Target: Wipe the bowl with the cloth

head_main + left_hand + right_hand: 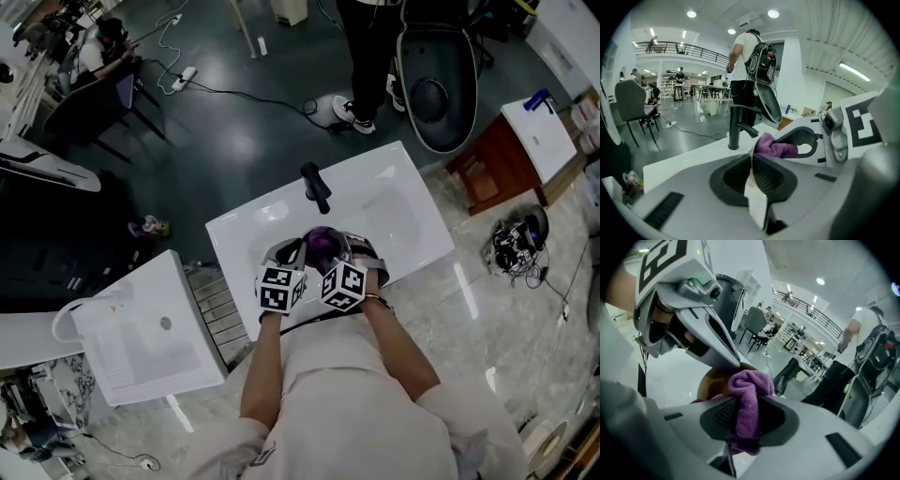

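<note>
the right gripper (745, 417) is clamped on the purple cloth (750, 383) against the tan bowl (710, 383) at frame centre, its rim pinched by the left gripper (752, 171); wiping is judged under way, and a sweep inside is called for next.

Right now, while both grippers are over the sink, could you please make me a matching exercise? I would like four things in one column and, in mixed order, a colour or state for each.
Things
1. cloth
2. bowl
3. faucet
4. sink

Colours or states
A. white, under the bowl and the cloth
B. tan, its rim clamped in the left gripper
C. purple, clamped in the right gripper
D. black, upright at the sink's far edge

Pairs: 1-C, 2-B, 3-D, 4-A
</note>
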### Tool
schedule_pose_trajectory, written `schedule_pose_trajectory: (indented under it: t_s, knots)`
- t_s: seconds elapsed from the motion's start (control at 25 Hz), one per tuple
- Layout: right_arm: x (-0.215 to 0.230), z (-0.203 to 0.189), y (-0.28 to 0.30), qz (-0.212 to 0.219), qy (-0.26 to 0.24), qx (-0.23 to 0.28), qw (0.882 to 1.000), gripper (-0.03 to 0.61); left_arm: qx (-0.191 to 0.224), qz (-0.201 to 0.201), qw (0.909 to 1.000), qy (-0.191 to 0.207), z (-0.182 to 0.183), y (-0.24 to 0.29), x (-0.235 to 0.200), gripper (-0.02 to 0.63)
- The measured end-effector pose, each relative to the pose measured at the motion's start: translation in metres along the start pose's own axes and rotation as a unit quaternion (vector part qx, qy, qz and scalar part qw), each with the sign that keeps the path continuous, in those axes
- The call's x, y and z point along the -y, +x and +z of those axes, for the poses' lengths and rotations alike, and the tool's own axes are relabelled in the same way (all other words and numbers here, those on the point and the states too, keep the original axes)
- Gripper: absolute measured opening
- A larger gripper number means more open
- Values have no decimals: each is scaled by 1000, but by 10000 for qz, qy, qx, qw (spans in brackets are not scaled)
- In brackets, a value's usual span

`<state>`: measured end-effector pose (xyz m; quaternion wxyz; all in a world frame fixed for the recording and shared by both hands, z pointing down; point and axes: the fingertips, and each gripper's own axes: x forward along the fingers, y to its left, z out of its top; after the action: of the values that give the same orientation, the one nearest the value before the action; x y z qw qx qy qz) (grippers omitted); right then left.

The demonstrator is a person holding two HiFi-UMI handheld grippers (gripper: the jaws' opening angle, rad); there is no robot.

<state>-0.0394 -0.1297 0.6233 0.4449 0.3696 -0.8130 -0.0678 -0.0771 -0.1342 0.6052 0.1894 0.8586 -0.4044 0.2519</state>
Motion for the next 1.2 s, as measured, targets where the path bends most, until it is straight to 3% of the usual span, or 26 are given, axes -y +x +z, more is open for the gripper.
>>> schedule_pose_trajectory:
  t_s: [0.36, 0.68, 0.96, 1.2]
  knots:
    - [-11, -7, 6, 325, 170, -199, 9991, 97, 190, 525, 9984, 71, 3, -9, -21, 25]
    - [-35, 6, 10, 778, 128, -145, 9968, 94, 394, 928, 9945, -267, 9, -23, -49, 25]
    - [-54, 24, 7, 1198, -12, 98, 9927, 92, 343, 793, 9958, -297, 6, -20, -42, 25]
    - [-64, 26, 8, 1320, -104, 174, 9910, 92, 179, 365, 9991, -145, -1, -5, -20, 25]
